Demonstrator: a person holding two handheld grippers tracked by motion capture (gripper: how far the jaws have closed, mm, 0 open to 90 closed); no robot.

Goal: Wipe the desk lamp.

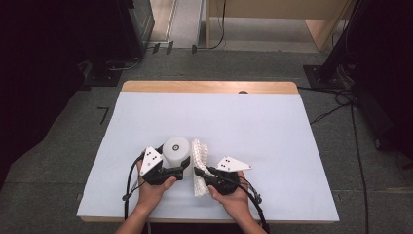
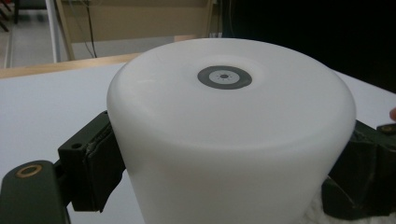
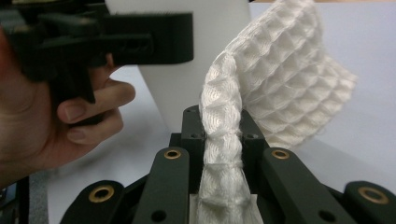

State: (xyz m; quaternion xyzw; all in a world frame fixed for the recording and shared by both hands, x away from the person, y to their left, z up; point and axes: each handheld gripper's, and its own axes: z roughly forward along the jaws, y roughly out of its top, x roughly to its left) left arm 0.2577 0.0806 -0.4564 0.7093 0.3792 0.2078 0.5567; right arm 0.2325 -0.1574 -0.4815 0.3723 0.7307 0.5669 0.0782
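The right gripper point(image 3: 223, 140) has its fingers point(image 3: 194, 126) closed tight on a bunched edge of the white waffle-weave cloth point(image 3: 280, 88), which rises from the pinch and flops over to the right. The left gripper point(image 1: 163, 170) clamps the white cylinder point(image 2: 229, 135) from both sides, fingers point(image 2: 95, 170) pressed against its wall below the rounded top.

The cloth looks soft and light: it should drape and fold wherever it is unsupported, so a gathered edge is a sound place to grip. The cylinder seems stiff and smooth (likely slippery), best gripped across its sides.

Both things sit near the front middle of the bench point(image 1: 272, 126), cloth just right of the cylinder. The high view shows that layout; the left gripper view reveals a grey disc point(image 2: 224, 76) on the cylinder's top, and the right gripper view the weave's texture.
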